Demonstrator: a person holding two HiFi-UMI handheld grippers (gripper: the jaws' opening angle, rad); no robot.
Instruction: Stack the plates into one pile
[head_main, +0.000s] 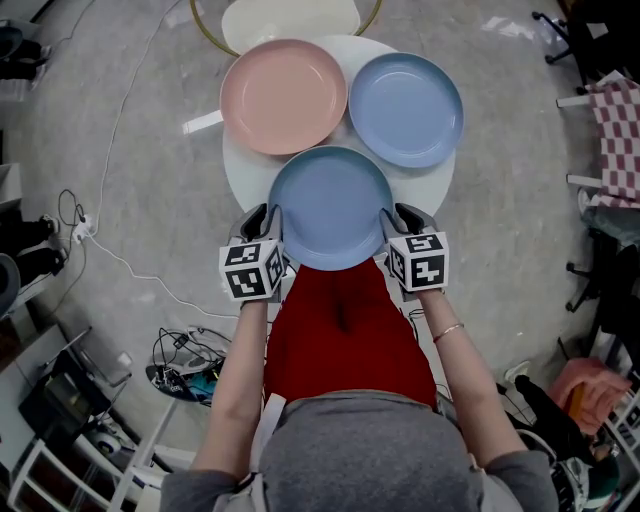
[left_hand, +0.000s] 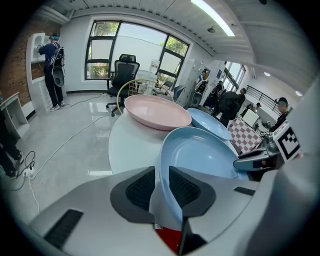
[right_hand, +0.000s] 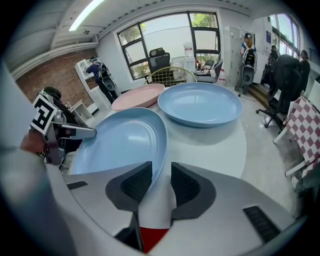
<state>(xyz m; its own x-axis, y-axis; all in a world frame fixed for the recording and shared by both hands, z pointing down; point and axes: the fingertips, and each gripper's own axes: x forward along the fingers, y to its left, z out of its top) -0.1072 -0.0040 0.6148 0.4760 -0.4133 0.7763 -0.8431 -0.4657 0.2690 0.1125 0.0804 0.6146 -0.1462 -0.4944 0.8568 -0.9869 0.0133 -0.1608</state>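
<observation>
Three plates lie on a round white table (head_main: 245, 170). The nearest, a light blue plate (head_main: 330, 205), reaches past the table's front edge. My left gripper (head_main: 265, 218) stands at its left rim and my right gripper (head_main: 400, 218) at its right rim. In the left gripper view the blue plate's (left_hand: 205, 155) rim runs between the pads of the left gripper (left_hand: 161, 187), with a gap showing. The right gripper (right_hand: 161, 182) likewise has the rim of the plate (right_hand: 120, 145) between parted pads. A pink plate (head_main: 283, 95) and a second blue plate (head_main: 406, 108) lie farther back.
A cream chair with a gold frame (head_main: 290, 18) stands beyond the table. Cables (head_main: 185, 360) lie on the floor at the left, and a checked cloth (head_main: 620, 130) hangs at the right. People stand far off in the room.
</observation>
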